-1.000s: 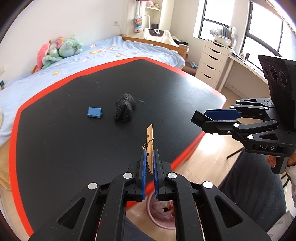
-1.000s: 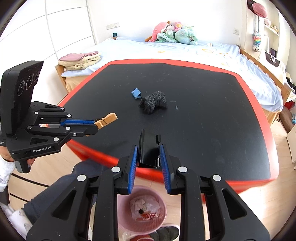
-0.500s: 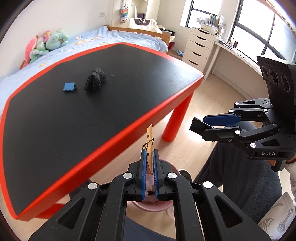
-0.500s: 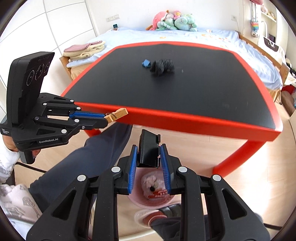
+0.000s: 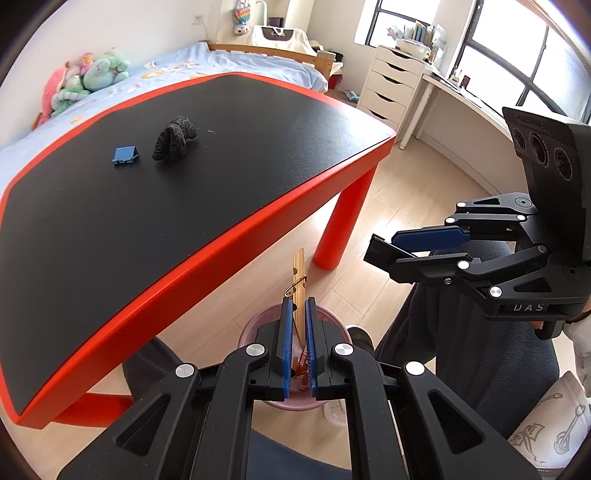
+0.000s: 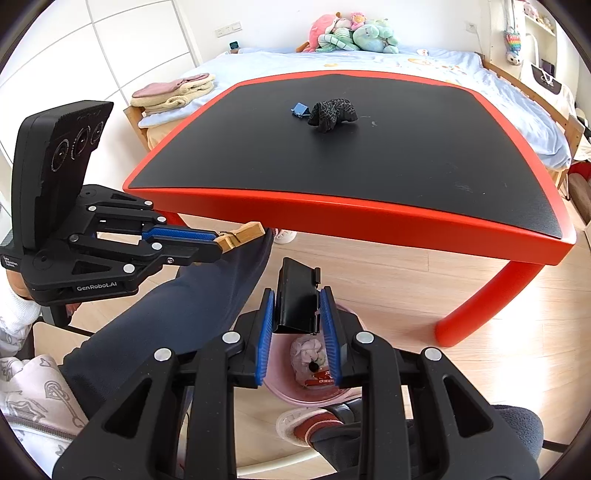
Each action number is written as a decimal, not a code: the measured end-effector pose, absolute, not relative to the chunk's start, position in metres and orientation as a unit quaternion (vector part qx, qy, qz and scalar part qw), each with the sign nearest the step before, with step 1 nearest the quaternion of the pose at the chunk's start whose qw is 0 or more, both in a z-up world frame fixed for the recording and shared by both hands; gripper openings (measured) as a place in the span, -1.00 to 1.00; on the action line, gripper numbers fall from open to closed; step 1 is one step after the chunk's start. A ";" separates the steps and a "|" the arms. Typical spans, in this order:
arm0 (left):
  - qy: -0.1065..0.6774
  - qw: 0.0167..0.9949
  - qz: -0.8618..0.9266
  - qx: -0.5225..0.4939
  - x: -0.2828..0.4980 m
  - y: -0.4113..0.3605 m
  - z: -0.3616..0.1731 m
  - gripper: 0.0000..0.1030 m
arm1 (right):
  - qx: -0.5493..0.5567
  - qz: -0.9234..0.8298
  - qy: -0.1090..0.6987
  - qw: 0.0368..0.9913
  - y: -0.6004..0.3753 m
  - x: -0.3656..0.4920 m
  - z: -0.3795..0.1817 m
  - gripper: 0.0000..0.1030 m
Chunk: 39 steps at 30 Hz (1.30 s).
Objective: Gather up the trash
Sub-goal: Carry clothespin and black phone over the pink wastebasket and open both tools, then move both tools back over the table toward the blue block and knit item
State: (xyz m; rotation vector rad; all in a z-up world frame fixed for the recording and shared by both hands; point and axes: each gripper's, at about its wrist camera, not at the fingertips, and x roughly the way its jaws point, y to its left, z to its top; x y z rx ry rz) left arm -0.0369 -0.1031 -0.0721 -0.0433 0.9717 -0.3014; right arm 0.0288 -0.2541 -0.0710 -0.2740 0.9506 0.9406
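Note:
My left gripper (image 5: 298,314) is shut on a wooden clothespin (image 5: 299,284) and holds it above the pink trash bin (image 5: 255,332) on the floor. My right gripper (image 6: 298,314) is shut on a black binder clip (image 6: 297,295), also above the pink bin (image 6: 280,387), which holds crumpled tissue and a red wrapper. The left gripper with the clothespin (image 6: 242,234) also shows in the right wrist view. On the black table with a red rim (image 5: 221,236) lie a blue binder clip (image 5: 125,155) and a dark crumpled cloth (image 5: 173,138).
A red table leg (image 5: 343,221) stands beside the bin. The person's legs in dark trousers (image 6: 177,314) and a slippered foot (image 6: 306,424) are close to the bin. A bed with plush toys (image 6: 351,35) lies behind the table; white drawers (image 5: 391,85) stand at the right.
Both grippers moved back from over the table and down to above the pink bin, each still holding its object. The table items have not moved.

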 end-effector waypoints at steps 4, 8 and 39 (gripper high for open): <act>0.469 0.870 -0.148 -0.026 -0.035 -0.104 -0.075 -0.24 | -0.130 0.435 0.438 0.776 -0.254 0.029 -0.072 -0.17; 0.457 0.880 -0.123 -0.034 -0.034 -0.095 -0.075 0.72 | -0.128 0.417 0.434 0.788 -0.260 0.032 -0.073 0.77; 0.432 0.899 -0.057 -0.050 -0.022 -0.045 -0.056 0.85 | -0.108 0.424 0.434 0.787 -0.251 0.057 -0.061 0.93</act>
